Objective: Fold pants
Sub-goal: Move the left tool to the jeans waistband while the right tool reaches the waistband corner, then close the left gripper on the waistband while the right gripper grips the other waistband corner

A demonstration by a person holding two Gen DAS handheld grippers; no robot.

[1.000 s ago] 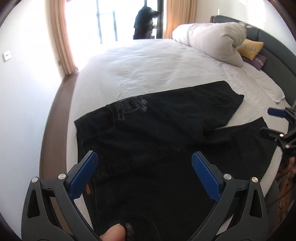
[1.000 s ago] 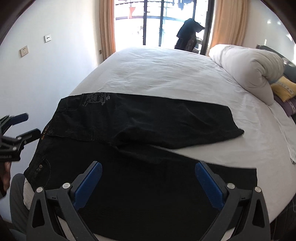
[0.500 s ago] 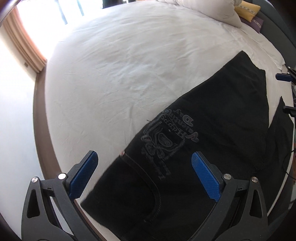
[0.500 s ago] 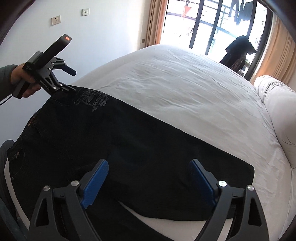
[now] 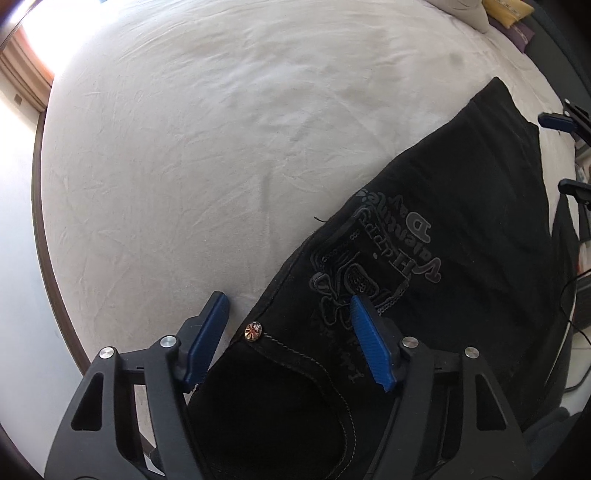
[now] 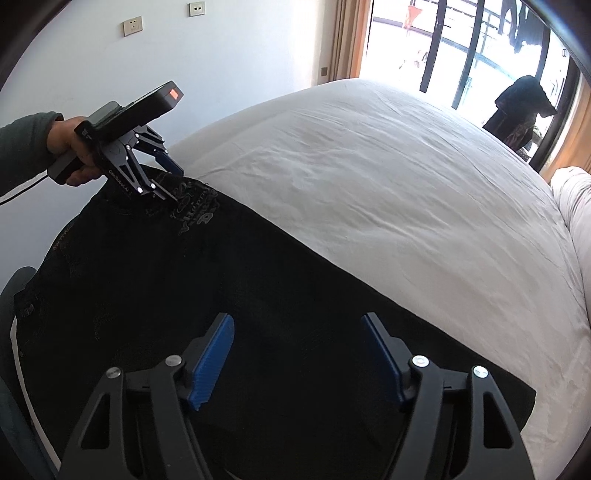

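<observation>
Black pants [image 5: 461, 221] with a grey print lie spread on the white bed [image 5: 221, 147]. My left gripper [image 5: 291, 314] points steeply down at their far edge by the waist. Its jaws are closing, one pad on the sheet side and one over the print, with the riveted pocket corner [image 5: 254, 329] between them; the pads do not press. In the right wrist view a hand [image 6: 70, 147] holds that left gripper [image 6: 170, 181] at the same corner. My right gripper [image 6: 297, 325] hovers over the upper leg of the pants [image 6: 258, 295], jaws closing, no cloth pinched.
A rolled white duvet [image 6: 576, 206] and a yellow pillow [image 5: 506, 11] lie at the head of the bed. Glass balcony doors [image 6: 461, 55] with a dark hanging garment [image 6: 521, 110] stand beyond the bed. A wall with sockets [image 6: 133, 26] runs close along the left.
Both grippers have moved out over the pants to their far edge and tipped downward. The jaws of each have narrowed.
</observation>
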